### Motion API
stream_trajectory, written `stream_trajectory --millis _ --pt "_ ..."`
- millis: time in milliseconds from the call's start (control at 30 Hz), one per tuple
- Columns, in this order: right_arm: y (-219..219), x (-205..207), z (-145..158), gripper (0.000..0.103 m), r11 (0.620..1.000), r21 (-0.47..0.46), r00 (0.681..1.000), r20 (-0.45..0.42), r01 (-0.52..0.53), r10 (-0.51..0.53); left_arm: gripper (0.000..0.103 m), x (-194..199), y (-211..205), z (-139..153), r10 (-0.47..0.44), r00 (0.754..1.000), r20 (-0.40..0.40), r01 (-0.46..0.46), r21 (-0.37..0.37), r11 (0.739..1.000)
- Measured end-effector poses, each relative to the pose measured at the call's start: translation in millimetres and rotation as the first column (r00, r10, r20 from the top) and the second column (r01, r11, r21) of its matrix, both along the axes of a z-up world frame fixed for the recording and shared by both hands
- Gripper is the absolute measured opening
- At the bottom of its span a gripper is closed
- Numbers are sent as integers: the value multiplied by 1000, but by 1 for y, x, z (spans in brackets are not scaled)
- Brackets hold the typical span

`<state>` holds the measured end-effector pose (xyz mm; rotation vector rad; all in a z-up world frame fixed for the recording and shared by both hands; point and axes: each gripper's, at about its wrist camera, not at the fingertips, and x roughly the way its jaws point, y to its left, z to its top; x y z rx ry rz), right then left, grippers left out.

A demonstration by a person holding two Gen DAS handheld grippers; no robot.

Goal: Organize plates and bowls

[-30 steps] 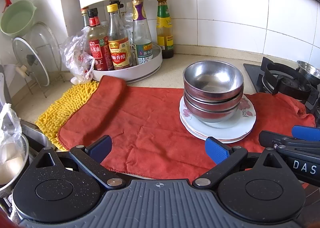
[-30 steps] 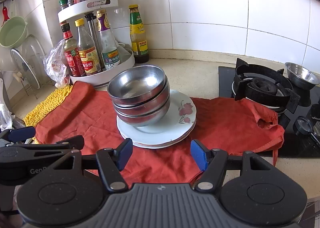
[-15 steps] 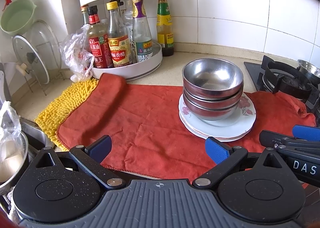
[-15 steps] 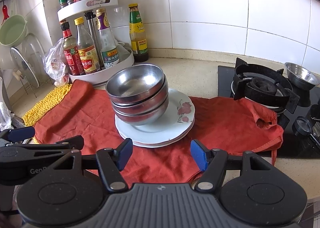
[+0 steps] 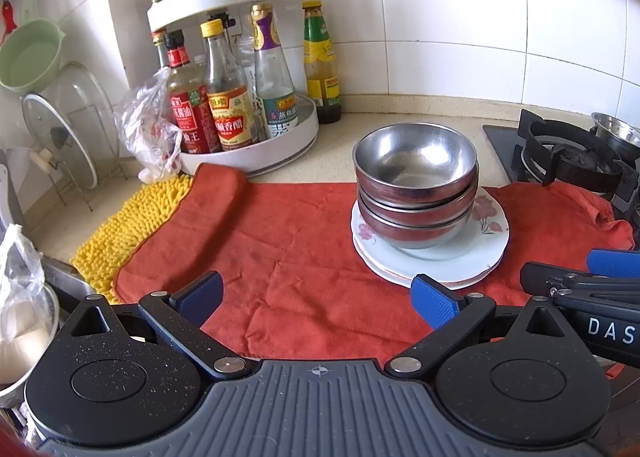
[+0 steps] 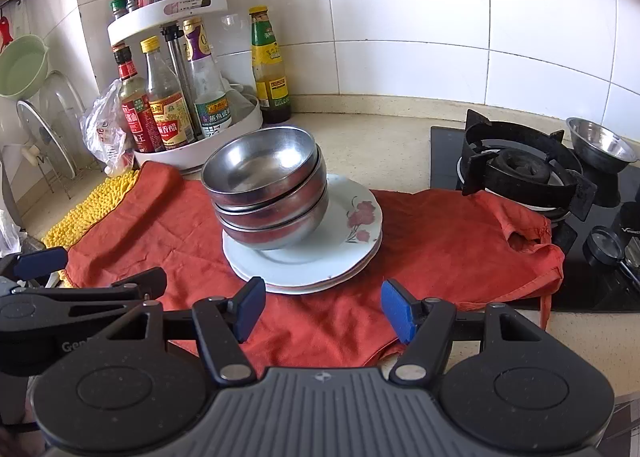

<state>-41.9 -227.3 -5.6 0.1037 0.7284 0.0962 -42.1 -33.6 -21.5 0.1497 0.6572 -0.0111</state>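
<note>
Stacked steel bowls sitting on stacked plates, on red cloth over counter. Left tool and right tool both apart, empty, near stack. Stacking apparently complete; next likely relocating stack, needing rim grip.

Home kitchen, tiled wall, gas stove, sauce bottles on a rack, countertop

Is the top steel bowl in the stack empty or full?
Empty. The top steel bowl stands upright, and both wrist views show its bare shiny inside down to the bottom.
</note>
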Motion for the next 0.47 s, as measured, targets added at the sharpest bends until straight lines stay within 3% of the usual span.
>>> stream_trajectory --millis 467 --pt "-4 3 -3 64 1000 -4 1000 -14 8 -8 102 5 -4 -3 -13 1000 -12 13 19 1000"
